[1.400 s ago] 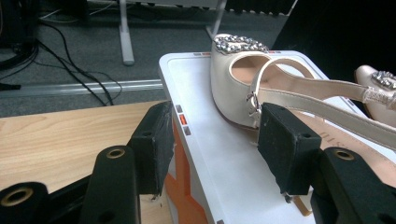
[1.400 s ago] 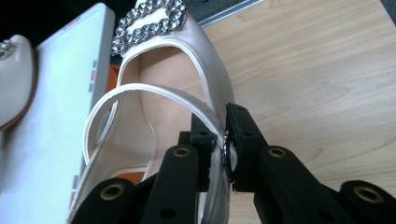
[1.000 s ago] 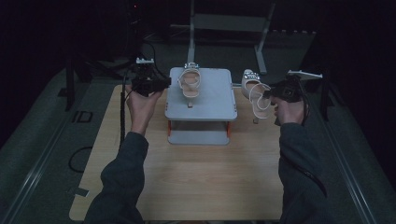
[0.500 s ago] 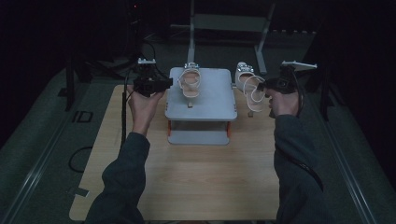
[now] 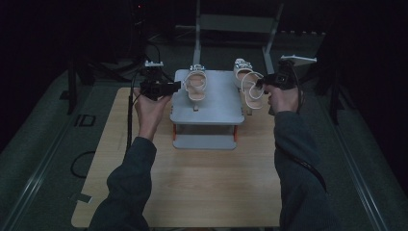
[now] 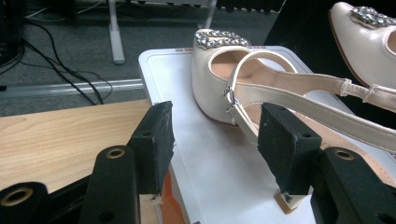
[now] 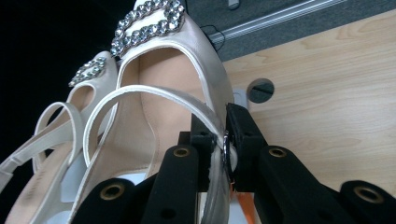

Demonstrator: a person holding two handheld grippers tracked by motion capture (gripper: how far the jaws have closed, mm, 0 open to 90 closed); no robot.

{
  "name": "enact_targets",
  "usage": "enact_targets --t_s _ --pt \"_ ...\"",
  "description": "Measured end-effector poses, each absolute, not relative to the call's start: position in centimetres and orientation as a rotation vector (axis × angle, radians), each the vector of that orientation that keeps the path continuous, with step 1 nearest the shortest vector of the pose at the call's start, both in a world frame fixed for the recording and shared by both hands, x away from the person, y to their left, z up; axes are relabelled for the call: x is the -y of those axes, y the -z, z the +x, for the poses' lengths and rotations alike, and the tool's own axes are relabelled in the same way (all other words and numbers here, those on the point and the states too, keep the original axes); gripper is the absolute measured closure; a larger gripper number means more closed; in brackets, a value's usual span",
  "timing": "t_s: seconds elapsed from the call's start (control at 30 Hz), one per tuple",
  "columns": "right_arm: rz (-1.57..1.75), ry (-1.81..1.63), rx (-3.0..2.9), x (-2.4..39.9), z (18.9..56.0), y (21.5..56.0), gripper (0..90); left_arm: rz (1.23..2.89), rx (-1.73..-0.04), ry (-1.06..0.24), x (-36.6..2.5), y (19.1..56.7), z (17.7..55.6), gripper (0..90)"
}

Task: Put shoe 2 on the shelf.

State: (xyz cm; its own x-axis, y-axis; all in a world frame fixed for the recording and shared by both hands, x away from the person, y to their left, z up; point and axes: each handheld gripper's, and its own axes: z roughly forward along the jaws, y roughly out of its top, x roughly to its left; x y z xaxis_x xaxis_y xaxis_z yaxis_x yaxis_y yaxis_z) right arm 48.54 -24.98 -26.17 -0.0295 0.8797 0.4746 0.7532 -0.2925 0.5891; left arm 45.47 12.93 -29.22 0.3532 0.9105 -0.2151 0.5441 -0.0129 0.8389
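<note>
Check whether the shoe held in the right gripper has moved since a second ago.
Yes. The shoe clamped in the right gripper has shifted left and up the high view, toward the grey stand; it now overlaps the stand's right edge.

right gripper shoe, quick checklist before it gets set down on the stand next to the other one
1. Grip: the right gripper is clamped on the strap of the cream slingback heel with a rhinestone buckle: ok.
2. Shoe clear of the surface: in the high view it hangs at the right edge of the grey two-tier stand, not resting on it: ok.
3. Free space on the stand's top right of the matching cream heel already standing there: ok.
4. Left gripper out of the way: jaws open, either side of that shoe's strap, not pressing it: ok.
5. Heel tip of the held shoe clear of the stand's edge: cannot tell.
</note>
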Motion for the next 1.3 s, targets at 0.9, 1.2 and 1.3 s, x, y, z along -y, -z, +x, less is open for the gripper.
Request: enact_targets --t_s 0.9,1.2,1.3 --pt "2.071 -1.152 -1.847 18.2 50.8 26.8 82.6 1.658 -1.304 -0.467 -13.8 28.8 45.3 45.9" --pt "2.086 -1.154 -1.854 17.6 51.4 27.0 82.6 1.655 -1.306 -0.460 -13.7 29.0 45.5 45.9" --pt "2.093 -1.144 -1.862 17.4 51.6 27.3 82.6 1.656 -1.306 -0.455 -13.6 29.1 45.6 45.9"
